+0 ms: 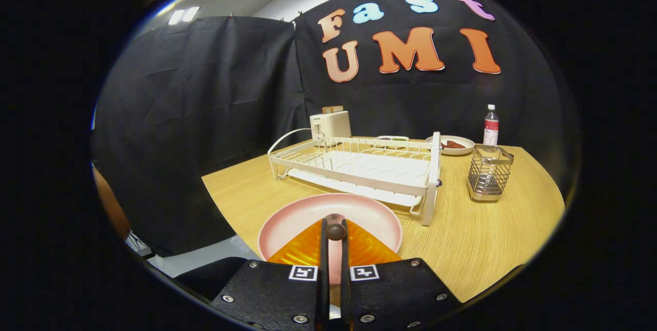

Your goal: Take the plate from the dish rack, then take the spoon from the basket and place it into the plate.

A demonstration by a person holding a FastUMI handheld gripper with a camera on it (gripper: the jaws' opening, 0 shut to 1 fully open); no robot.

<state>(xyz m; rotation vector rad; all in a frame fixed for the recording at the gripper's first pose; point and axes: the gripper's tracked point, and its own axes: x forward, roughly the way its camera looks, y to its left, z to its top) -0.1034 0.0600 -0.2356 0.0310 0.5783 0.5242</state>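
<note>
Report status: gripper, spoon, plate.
Hand-held gripper shut on spoon, over plate. Plate on table, ahead of empty rack. Basket off beside rack. Nothing in the way.

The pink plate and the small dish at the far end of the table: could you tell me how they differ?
The pink plate lies just ahead of the gripper, in front of the dish rack; the small dish sits beyond the rack, near the bottle. The pink plate looks larger and pink, the small dish pale. The small dish holds something reddish-brown. The gripper holds a small dark rounded thing, apparently the spoon's end, over the pink plate. Both rest flat on the table.
</note>
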